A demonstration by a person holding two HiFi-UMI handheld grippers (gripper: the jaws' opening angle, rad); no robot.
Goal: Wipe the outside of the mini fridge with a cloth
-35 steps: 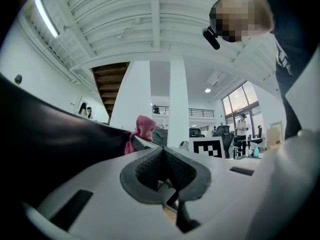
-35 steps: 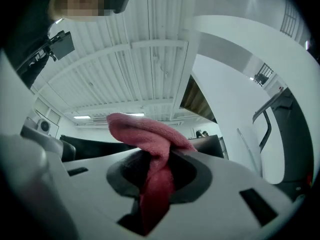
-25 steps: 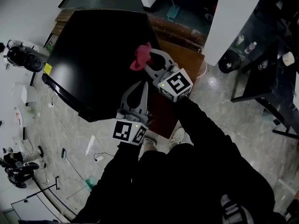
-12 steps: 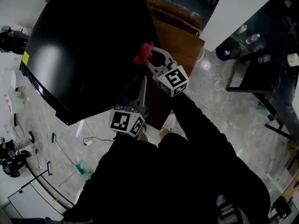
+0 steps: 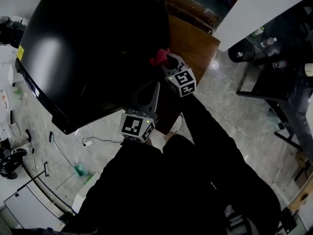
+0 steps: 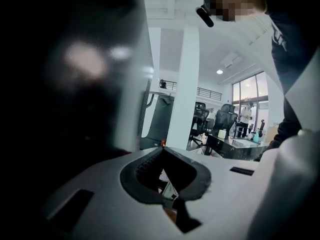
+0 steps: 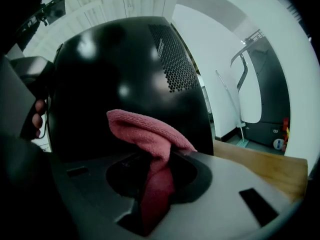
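- Right hand-held gripper (image 5: 165, 62) pinches a red cloth (image 5: 159, 58); in its own view the cloth (image 7: 145, 129) bunches up out of the jaws and folds over towards the fridge.
- Fridge (image 5: 88, 48): black and glossy, standing on a brown wooden surface (image 5: 193, 45). The right gripper view faces one black wall (image 7: 125, 74) with a perforated vent (image 7: 172, 59) near the top.
- Change over the last second: the fridge fills more of the head view. The cloth has kept to the fridge's right edge, and the right hand-held gripper now looks shorter, as if reaching further down that side.
- Reading: the wipe is moving off the top and onto the side wall. I cannot tell whether the cloth is touching the wall.
- Left hand-held gripper (image 5: 152, 96): tips pressed together with nothing between them (image 6: 162, 151). It sits low by the fridge's near corner, much as before, and takes no part in the wiping.
- Most of the outside looks not yet wiped.
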